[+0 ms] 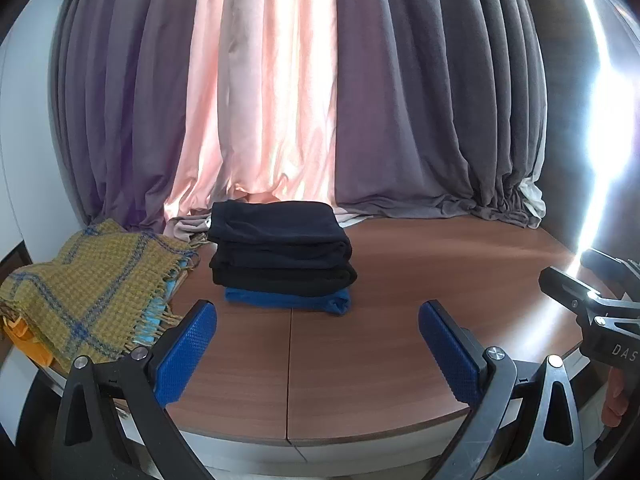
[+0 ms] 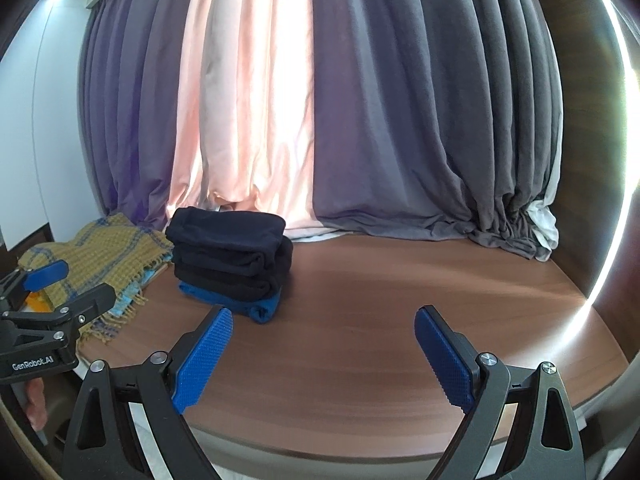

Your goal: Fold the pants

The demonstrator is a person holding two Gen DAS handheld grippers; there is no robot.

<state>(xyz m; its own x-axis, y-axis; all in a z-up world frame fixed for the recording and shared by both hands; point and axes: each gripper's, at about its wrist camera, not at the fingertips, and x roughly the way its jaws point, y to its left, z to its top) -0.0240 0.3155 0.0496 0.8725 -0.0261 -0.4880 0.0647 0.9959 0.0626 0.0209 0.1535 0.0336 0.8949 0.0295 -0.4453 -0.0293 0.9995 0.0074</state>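
Note:
A stack of folded pants (image 1: 280, 256) sits on the brown wooden table (image 1: 360, 360): dark navy pairs on top, a black one under them, a blue one at the bottom. The same stack (image 2: 232, 256) appears left of centre in the right wrist view. My left gripper (image 1: 318, 352) hangs open over the table's near edge, short of the stack, with nothing between its blue pads. My right gripper (image 2: 324, 356) is also open and empty, to the right of the stack. Each gripper shows at the edge of the other's view: the right gripper (image 1: 592, 304) and the left gripper (image 2: 60, 292).
A yellow and blue checked woven blanket (image 1: 88, 292) with fringes lies at the table's left end, beside the stack. Grey, purple and pink curtains (image 1: 320, 100) hang behind the table and rest on its back edge. Bright light streams in at the right.

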